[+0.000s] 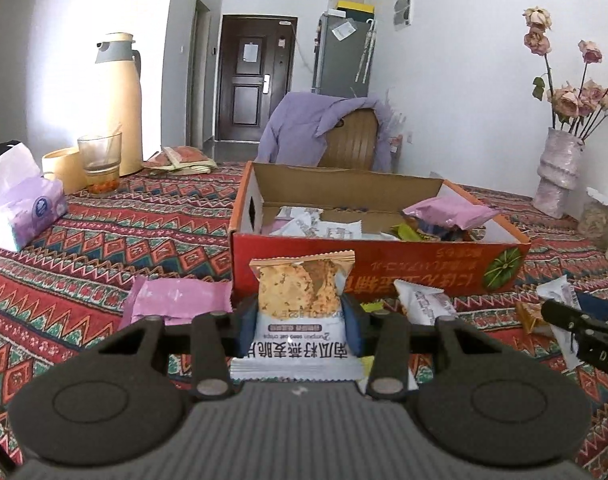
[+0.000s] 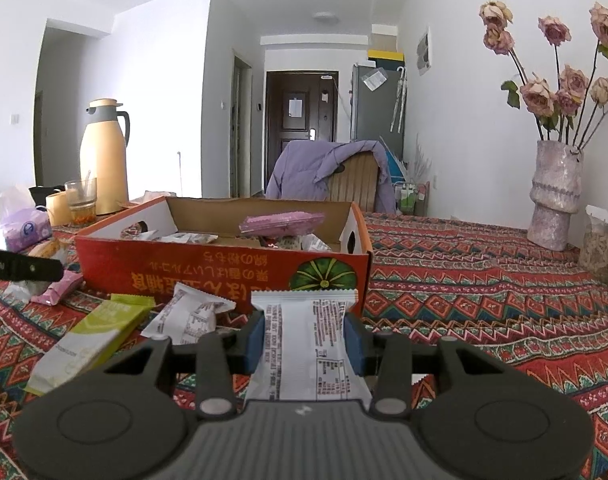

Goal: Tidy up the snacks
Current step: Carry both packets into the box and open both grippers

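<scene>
A red cardboard box (image 1: 384, 268) with an open top holds several snack packets. My left gripper (image 1: 299, 322) is shut on a cracker packet (image 1: 299, 292), white at the bottom with a biscuit picture, lifted just in front of the box's near wall. In the right wrist view my right gripper (image 2: 304, 338) is shut on a white packet (image 2: 304, 340) with its printed back up, held before the right end of the same box (image 2: 223, 272). A pink packet (image 1: 175, 306) lies on the cloth left of the box. A green packet (image 2: 99, 336) and a white packet (image 2: 187, 316) lie loose.
A patterned red tablecloth (image 1: 103, 248) covers the table. A tissue pack (image 1: 19, 212), a glass (image 1: 99, 160) and a yellow thermos (image 1: 117, 100) stand at the left. A vase of dried roses (image 2: 554, 196) stands at the right. A chair with a purple jacket (image 1: 316, 128) is behind the box.
</scene>
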Available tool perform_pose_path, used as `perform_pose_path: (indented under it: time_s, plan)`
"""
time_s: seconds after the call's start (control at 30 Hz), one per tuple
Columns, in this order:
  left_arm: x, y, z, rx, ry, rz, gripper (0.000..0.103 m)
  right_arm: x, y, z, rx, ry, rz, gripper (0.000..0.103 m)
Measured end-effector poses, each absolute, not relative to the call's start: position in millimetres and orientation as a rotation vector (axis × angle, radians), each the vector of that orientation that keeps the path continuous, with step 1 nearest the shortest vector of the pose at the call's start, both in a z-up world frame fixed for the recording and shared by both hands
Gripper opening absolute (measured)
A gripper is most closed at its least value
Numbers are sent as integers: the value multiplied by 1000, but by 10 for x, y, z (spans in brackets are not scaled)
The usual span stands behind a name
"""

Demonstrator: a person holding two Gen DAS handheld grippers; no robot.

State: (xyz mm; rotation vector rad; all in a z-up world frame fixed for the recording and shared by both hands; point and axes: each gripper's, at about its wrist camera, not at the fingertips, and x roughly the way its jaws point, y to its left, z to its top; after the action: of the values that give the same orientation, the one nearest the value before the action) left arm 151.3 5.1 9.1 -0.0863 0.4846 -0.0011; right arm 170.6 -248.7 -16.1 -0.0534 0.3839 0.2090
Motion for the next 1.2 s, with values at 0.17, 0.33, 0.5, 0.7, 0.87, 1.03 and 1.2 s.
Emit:
perform_pose_path:
  time_s: [0.17,0.33,0.5,0.7,0.87,1.03,1.2]
  plan:
    - [1553,22,198,-75,467,-18,43,1734,-2420,-15,-63,372,247,41]
    - [1638,-19,330,-67,441,-33,43,1874,-2352,241,-58,352,275,41]
    - [1824,-85,467,-71,429,-43,43,2133,-2238,465,-51,345,298,41]
    - [2176,-157,633,-86,423,-40,43,2552,-2039,589,-47,375,288,41]
    - [2462,-169,672,-92,428,-3,43,2907,-1941,577,-25,415,254,41]
    - [2716,-156,599,-84,466,38,43,3224,-1899,497,-26,462,214,41]
    - [2863,-137,531,-87,479,75,47,3355,-1922,447,-5,489,199,45]
